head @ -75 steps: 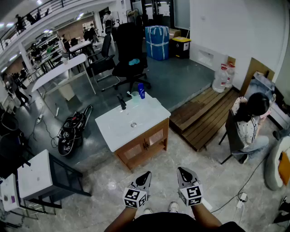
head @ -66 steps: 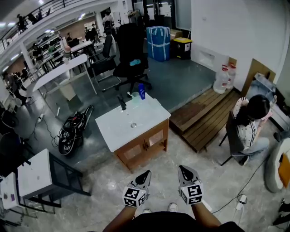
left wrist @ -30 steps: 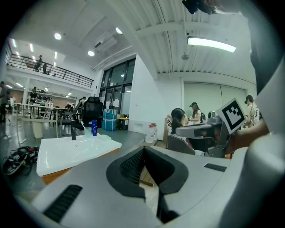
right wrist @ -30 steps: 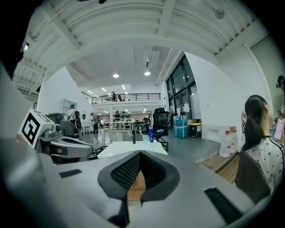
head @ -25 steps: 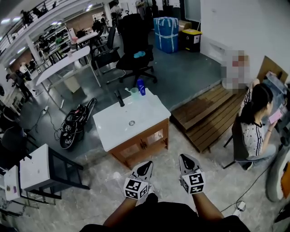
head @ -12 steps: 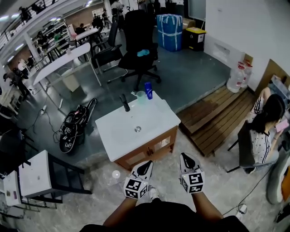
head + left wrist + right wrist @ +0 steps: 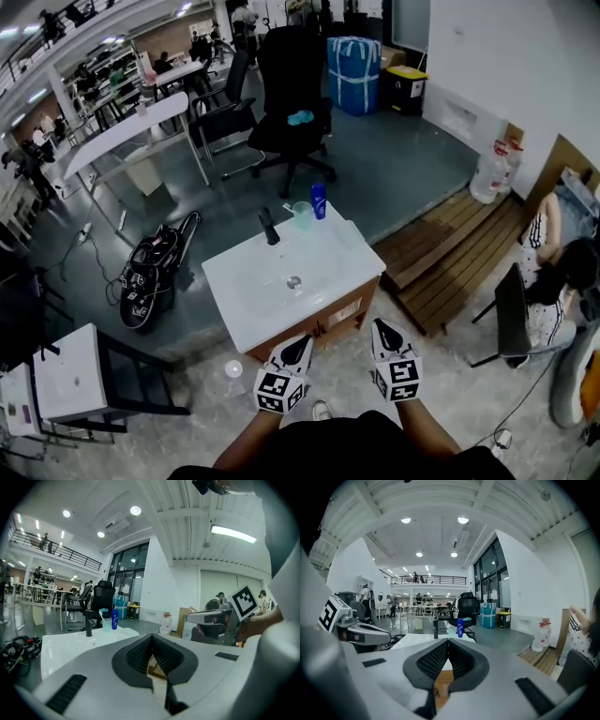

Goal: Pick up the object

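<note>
A white sink top (image 7: 253, 300) on a wooden cabinet stands just ahead of both grippers. At its far edge are a blue bottle (image 7: 319, 200), a clear cup (image 7: 301, 214) holding a toothbrush, and a black faucet (image 7: 270, 227). My left gripper (image 7: 302, 342) and right gripper (image 7: 382, 328) hover side by side over the cabinet's near edge, both shut with nothing between the jaws. The left gripper view shows the blue bottle (image 7: 114, 619) and faucet (image 7: 88, 623) beyond the left gripper (image 7: 150, 638). In the right gripper view the bottle (image 7: 460, 627) stands past the right gripper (image 7: 448, 641).
A black office chair (image 7: 291, 84) stands behind the sink. A wooden pallet platform (image 7: 450, 244) lies to the right, with a seated person (image 7: 562, 281) beside it. A black bag with cables (image 7: 150, 272) lies on the floor at left, and a white table (image 7: 66, 375) at near left.
The view has moved forward: the sink cabinet is now closer and right under the gripper tips. Both grippers keep their place in front of the body, still shut.
</note>
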The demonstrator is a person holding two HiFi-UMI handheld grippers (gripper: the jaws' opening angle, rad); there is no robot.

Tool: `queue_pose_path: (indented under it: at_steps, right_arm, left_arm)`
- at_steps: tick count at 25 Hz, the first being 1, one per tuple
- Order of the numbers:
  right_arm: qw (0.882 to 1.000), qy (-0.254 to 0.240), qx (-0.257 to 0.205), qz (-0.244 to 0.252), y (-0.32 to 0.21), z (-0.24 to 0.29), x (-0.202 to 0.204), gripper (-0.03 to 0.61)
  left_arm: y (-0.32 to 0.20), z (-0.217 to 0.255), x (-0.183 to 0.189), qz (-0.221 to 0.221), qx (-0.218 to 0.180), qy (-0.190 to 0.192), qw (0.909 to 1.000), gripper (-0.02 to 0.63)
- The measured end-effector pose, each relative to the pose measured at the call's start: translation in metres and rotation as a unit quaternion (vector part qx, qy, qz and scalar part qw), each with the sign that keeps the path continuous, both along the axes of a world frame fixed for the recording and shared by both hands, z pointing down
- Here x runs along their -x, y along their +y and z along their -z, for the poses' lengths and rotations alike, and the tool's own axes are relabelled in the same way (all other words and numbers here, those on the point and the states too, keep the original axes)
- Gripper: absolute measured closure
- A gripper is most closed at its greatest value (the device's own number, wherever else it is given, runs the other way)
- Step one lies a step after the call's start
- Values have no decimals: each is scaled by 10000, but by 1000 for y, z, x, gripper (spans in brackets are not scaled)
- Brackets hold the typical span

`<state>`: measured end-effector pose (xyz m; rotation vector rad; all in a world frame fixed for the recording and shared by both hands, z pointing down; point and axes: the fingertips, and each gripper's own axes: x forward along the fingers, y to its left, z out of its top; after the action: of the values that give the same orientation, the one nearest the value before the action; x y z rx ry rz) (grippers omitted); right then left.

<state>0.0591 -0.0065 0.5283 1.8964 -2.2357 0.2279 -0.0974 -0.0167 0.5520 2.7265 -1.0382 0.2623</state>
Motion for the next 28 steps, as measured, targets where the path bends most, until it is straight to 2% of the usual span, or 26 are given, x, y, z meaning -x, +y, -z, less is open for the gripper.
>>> queue_pose_path:
  at_steps: [6,13,28]
  right_arm:
    - [9999,104,115,25,-13,-11,9,560]
    - [9999,2,127,14,-46,-17,-2,560]
    - [9965,-190,76,806,-176,-23,-18,560]
  left_arm:
    - [-16,-8,8,34,85,-19,10000,595]
    - [-41,-14,8,109,118,-61,9999,595]
    - [-136,-11,-5,726,135,-337,9967,595]
